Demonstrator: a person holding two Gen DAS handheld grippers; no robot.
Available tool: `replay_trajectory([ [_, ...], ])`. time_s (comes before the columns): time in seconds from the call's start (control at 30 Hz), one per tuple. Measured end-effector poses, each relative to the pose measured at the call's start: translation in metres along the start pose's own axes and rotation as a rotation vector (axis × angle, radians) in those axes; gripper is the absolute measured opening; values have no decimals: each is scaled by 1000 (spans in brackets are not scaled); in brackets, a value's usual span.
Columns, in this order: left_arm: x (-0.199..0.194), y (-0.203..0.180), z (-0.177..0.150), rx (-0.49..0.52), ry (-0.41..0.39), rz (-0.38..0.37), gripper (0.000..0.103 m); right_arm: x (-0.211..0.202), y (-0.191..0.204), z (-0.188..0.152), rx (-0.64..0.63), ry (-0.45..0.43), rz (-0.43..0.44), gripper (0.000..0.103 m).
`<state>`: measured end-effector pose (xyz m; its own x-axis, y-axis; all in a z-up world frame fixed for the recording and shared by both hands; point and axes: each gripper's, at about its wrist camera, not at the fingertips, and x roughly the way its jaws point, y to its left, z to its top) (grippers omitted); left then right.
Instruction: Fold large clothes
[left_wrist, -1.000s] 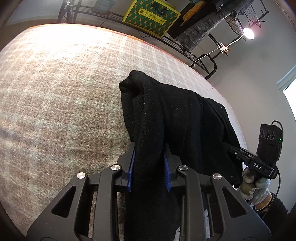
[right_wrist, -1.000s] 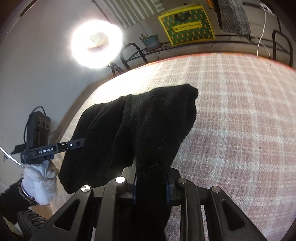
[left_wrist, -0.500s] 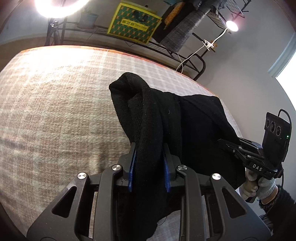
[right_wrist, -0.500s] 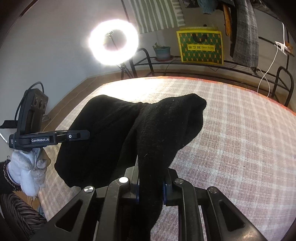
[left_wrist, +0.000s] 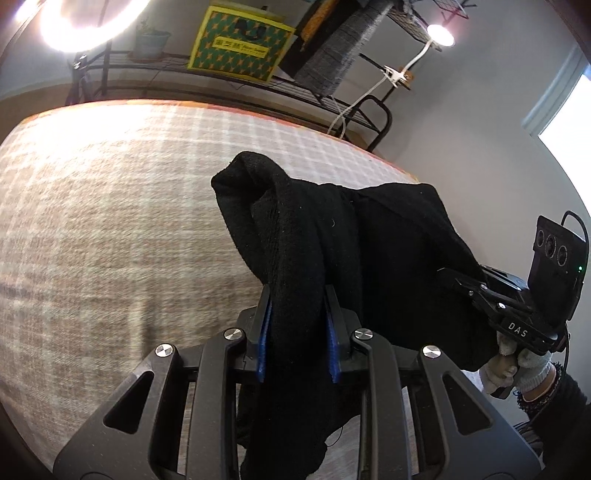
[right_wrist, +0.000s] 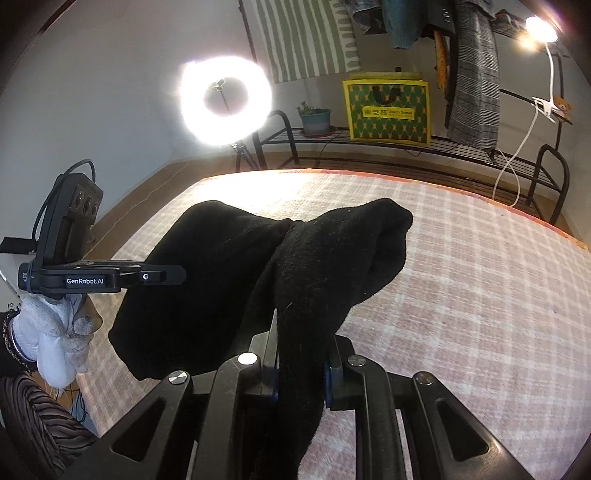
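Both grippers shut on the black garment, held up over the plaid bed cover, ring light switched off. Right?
Not quite: the ring light is on, glaring bright in the right wrist view. The rest holds: left gripper and right gripper are both shut on the black garment above the plaid bed cover.

1. Ring light (right_wrist: 225, 99) blows out, glare washing the bed (right_wrist: 461, 266) edge.
2. Clip lamp (right_wrist: 541, 24) flares.
3. Black garment (left_wrist: 332, 236) shows little detail.
4. Strong fisheye bend, dark vignette corners.

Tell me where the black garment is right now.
The black garment hangs above the plaid bedspread, pinched in the left gripper and the right gripper, sagging between them.
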<state>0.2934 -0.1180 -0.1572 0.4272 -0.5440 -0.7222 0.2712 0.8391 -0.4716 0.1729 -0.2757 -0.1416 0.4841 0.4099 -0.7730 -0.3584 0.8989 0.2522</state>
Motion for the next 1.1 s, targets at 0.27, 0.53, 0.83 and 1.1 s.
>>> replay_trajectory([
  [0.27,28,-51,15,49,22,-31,23,-38,-36,-10,23,-23,-62,14],
  [0.53,88,-123,38,89,21,-99,23,-81,-97,-10,37,-57,-158,14],
  [0.83,181,-205,74,137,26,-142,22,-115,-211,-7,90,-89,-271,14],
  [1.1,258,-266,110,183,6,-144,22,-118,-304,6,125,-106,-349,14],
])
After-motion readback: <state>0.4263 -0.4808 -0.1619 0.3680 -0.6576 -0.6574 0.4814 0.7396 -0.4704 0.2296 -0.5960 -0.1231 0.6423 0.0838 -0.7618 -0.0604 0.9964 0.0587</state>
